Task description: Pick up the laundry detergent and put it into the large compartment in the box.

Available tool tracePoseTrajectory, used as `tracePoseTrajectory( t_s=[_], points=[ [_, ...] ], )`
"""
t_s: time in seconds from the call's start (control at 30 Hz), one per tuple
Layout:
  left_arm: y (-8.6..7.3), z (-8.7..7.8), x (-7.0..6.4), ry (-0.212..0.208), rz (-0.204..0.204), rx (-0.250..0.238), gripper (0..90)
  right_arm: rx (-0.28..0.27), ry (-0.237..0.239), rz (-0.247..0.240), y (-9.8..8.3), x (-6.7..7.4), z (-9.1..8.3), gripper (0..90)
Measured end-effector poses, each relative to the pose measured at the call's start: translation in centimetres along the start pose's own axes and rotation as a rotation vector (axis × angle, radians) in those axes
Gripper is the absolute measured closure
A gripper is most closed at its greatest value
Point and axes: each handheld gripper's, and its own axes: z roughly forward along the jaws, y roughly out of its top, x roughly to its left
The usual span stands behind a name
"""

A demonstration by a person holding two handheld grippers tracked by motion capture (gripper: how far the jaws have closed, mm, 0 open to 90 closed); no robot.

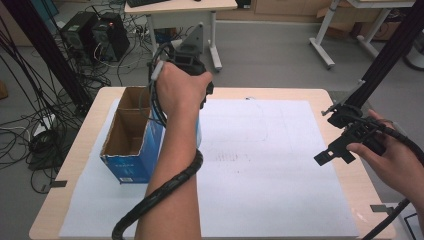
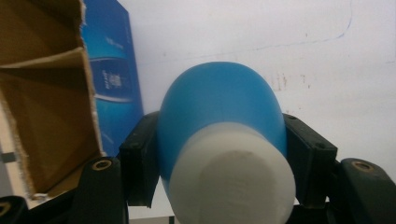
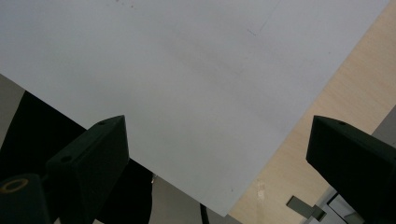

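The left gripper (image 2: 219, 163) clamps a blue bottle (image 2: 219, 116) with a white cap, at centre frame just beside the open box (image 1: 131, 135) at left. The smooth, rounded body could slip (little flat surface shows). The right gripper (image 3: 219, 154) hangs open, empty, lower right over the desk (image 1: 335, 97).

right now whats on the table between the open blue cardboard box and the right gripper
Nothing but bare white paper sheet, seen in the high view, between the blue cardboard box and the right gripper.
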Motion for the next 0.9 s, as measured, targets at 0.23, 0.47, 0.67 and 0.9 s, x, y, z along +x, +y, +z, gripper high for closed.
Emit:
tracePoseTrajectory(
  t_s=[0.23, 0.47, 0.67, 0.9],
  points=[
    [0.4, -2.9, 1.7, -0.008, -0.019, -0.02, 37.8, 0.002, -0.004, 0.004, 0.6, 0.0, -0.3, 6.1],
    [0.1, -6.7, 4.1, -0.002, -0.045, -0.059, 37.9, 0.002, -0.015, 0.003, 1.6, 0.2, -0.6, 6.1],
    [-0.3, -8.6, 5.8, 0.006, -0.071, -0.083, 37.9, -0.001, -0.019, 0.004, 2.1, 0.4, -0.9, 6.1],
    [-0.8, -9.8, 8.6, 0.034, -0.113, -0.104, 37.9, 0.007, -0.028, 0.007, 3.0, 0.4, -0.8, 6.1]
  ],
)
